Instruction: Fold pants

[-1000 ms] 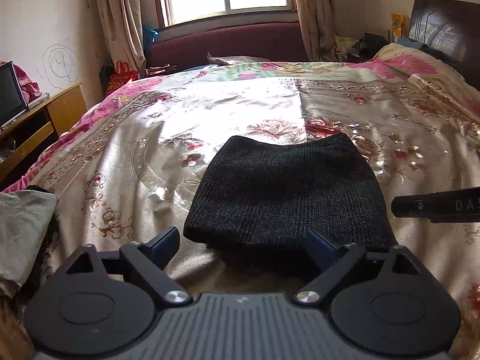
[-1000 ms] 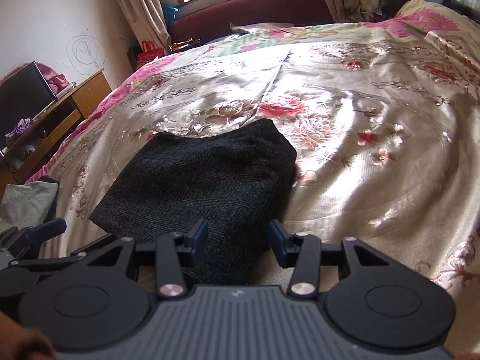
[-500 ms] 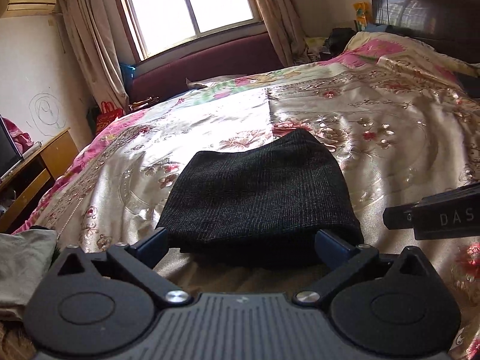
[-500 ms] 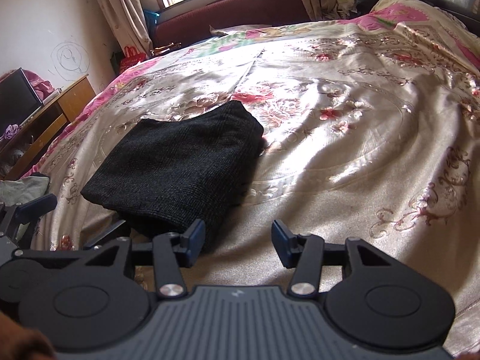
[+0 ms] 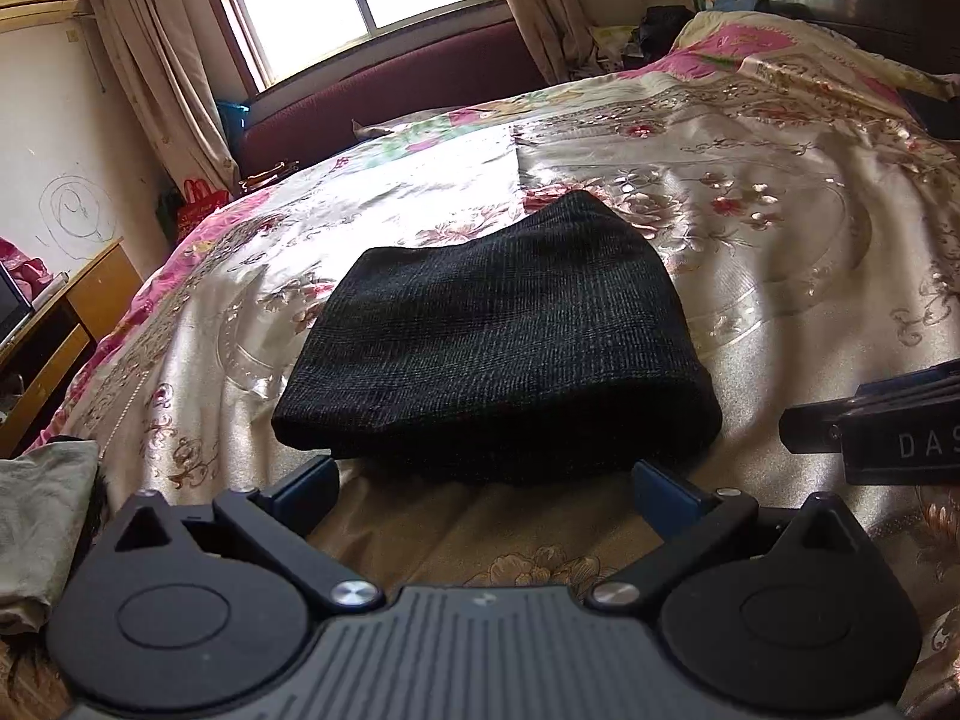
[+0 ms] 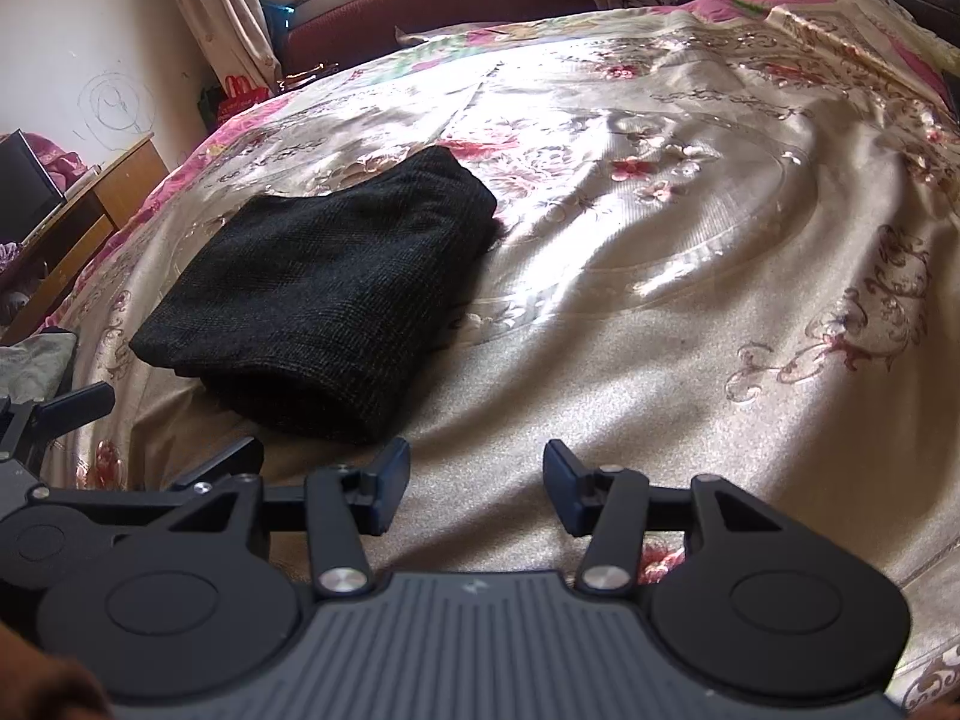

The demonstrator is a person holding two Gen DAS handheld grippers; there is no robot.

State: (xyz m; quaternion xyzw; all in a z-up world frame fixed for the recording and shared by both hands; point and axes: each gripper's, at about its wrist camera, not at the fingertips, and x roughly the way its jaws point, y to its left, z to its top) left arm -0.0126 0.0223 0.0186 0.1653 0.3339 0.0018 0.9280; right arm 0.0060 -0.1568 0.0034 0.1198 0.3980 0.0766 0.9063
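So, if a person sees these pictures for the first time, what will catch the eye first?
First comes the dark, finely checked pants, folded into a compact bundle and lying on the shiny cream bedspread with red flowers. Next are the two black grippers: the left gripper stands open just in front of the bundle's near edge, and the right gripper, also open, is over bare bedspread to the right of the bundle.

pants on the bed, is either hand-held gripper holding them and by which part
Nothing is held. The folded pants lie free; the left hand-held gripper and right hand-held gripper are open, clear of them.
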